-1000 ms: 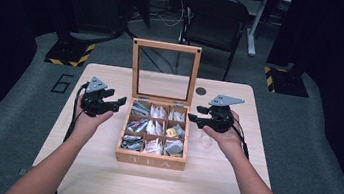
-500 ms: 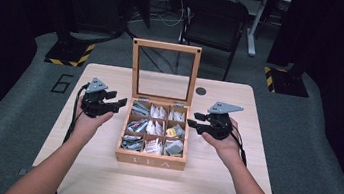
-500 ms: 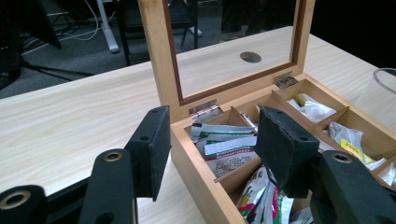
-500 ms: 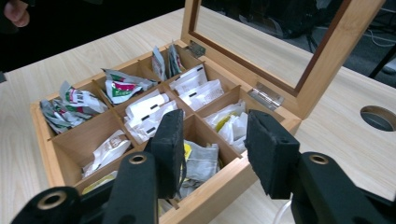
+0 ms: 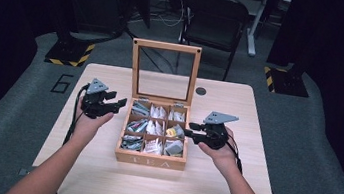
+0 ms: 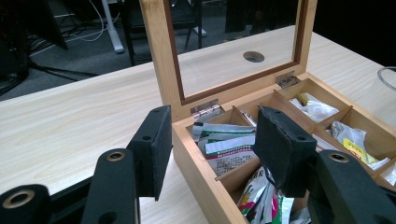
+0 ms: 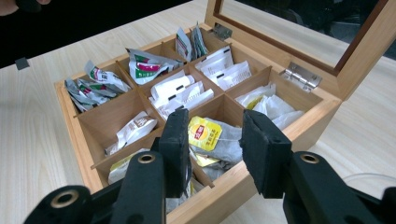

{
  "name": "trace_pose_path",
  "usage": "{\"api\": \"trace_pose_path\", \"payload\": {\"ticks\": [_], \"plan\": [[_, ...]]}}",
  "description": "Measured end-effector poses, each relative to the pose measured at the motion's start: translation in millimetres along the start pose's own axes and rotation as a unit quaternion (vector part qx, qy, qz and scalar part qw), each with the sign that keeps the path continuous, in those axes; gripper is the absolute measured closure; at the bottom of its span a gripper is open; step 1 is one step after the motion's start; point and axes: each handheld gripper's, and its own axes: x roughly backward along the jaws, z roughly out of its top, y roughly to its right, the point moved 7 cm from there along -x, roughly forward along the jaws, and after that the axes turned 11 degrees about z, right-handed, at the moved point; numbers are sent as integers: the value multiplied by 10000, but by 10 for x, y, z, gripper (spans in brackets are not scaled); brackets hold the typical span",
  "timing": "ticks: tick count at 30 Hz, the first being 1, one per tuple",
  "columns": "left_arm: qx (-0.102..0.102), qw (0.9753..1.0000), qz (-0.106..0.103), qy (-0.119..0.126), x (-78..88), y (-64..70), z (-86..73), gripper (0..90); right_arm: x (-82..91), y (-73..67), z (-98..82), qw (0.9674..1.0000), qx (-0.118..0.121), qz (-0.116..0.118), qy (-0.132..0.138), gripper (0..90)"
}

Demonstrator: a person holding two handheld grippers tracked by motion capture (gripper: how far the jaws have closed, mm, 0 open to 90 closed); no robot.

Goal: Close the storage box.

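With both grippers' jaws just narrowed yet empty, the right gripper [image 7: 212,149] should drop squarely over the yellow-tagged teabag [image 7: 205,133] in the tea box [image 5: 150,161], while the left gripper [image 5: 111,104] waits.

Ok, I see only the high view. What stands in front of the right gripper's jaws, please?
Observer: The right gripper view shows a tea bag with a yellow label lined up between the jaws of the right gripper. The jaws have just been closing, but the pads do not touch it yet.
Operator: And the left gripper?
Observer: In its own view the left gripper has one pad outside the wooden box and one over the packets. Its jaws have just been closing too, and grip nothing.
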Motion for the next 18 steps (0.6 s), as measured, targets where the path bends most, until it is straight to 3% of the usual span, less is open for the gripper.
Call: {"api": "trace_pose_path", "payload": {"ticks": [18], "plan": [[24, 10000, 31, -2, 22, -23, -1, 461, -177, -83, -220, 9996, -54, 252, -143, 663]]}}
